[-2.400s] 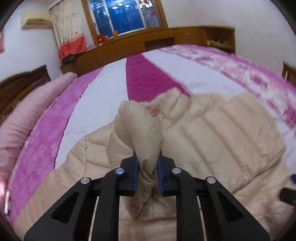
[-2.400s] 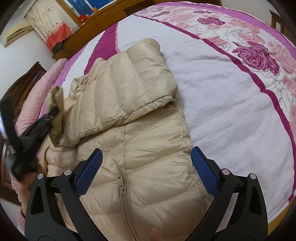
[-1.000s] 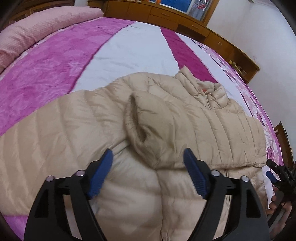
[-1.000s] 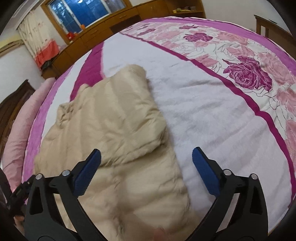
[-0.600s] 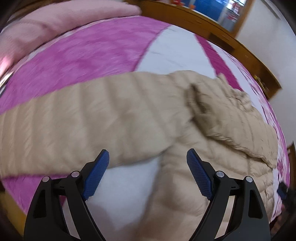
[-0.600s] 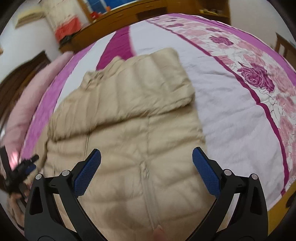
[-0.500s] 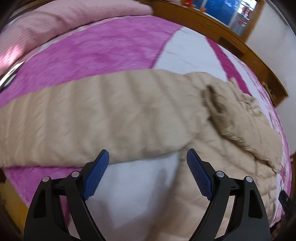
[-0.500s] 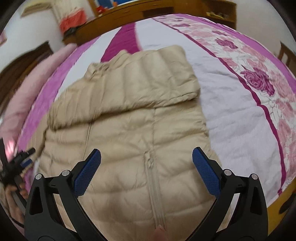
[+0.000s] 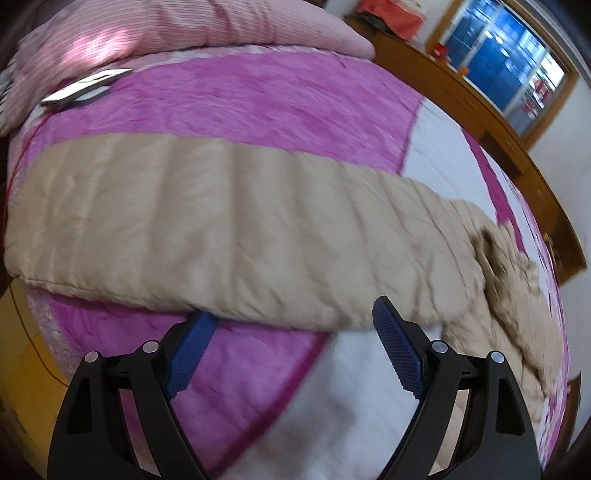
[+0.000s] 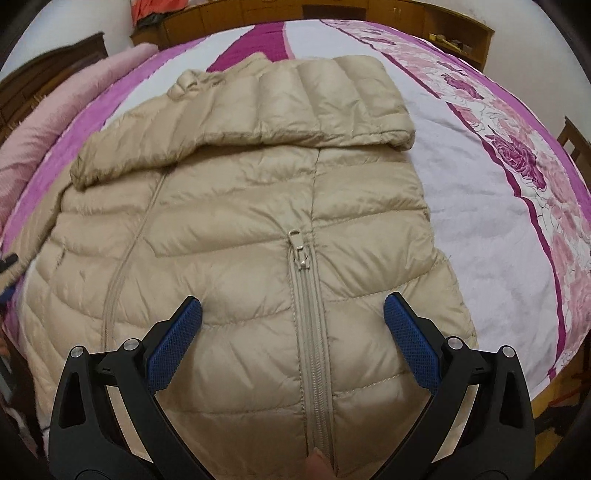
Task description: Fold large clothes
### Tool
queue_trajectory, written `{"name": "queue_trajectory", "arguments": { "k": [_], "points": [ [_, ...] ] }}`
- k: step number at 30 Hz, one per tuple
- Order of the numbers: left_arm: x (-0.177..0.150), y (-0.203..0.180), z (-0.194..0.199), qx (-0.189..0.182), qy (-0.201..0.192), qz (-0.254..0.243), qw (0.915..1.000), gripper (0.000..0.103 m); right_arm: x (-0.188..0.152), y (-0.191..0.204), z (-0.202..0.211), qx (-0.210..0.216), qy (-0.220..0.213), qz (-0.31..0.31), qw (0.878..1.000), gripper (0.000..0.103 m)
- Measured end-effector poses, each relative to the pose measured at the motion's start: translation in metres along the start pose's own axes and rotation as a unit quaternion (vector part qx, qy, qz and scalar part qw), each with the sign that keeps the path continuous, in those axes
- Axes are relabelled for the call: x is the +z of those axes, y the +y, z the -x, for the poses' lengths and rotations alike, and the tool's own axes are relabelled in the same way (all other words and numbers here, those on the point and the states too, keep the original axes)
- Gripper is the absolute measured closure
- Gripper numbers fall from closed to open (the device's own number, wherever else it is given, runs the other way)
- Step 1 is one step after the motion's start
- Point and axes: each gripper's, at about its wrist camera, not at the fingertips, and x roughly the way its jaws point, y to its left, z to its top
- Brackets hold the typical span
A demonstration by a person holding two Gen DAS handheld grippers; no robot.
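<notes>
- While the beige down jacket [image 10: 236, 221] lay front-up across the bed [image 10: 480, 177], a pink, magenta and white floral bedspread [image 9: 229, 99] covered the mattress, with a pink bolster [image 9: 155, 26] by the headboard.
- Wooden cabinets [image 9: 491, 122] and a window [image 9: 517, 66] lined the far wall.
- One sleeve [image 10: 258, 110] was folded over the chest; the other sleeve [image 9: 221, 229] stretched out toward the bed's edge.
- White sheet lay bare right of the jacket.
- Left gripper [image 9: 291, 325] gaped wide, empty, at the outstretched sleeve's lower edge.
- Right gripper [image 10: 293, 321] gaped wide, empty, over the zipper [image 10: 304, 266].
</notes>
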Motion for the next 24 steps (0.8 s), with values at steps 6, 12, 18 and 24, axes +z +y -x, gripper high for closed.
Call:
{"name": "queue_trajectory", "arguments": {
  "k": [6,12,18,24],
  "points": [
    [0.012,0.024,-0.001,0.001,-0.030,0.025,0.9992,0.020,-0.005,-0.006,-0.006,0.010,0.004,-0.020,1.000,0.004],
    [0.017,0.036,0.000,0.018,-0.050,0.025,0.9983,0.047,-0.005,-0.005,-0.005,0.010,0.001,-0.015,1.000,0.005],
    [0.023,0.044,0.010,0.014,-0.057,0.013,0.9982,0.092,-0.005,-0.006,0.004,0.020,0.001,-0.013,1.000,0.005],
    [0.030,0.021,0.051,-0.018,-0.096,-0.032,0.9947,0.096,0.000,-0.007,0.023,0.013,-0.016,-0.011,1.000,0.005]
  ]
}}
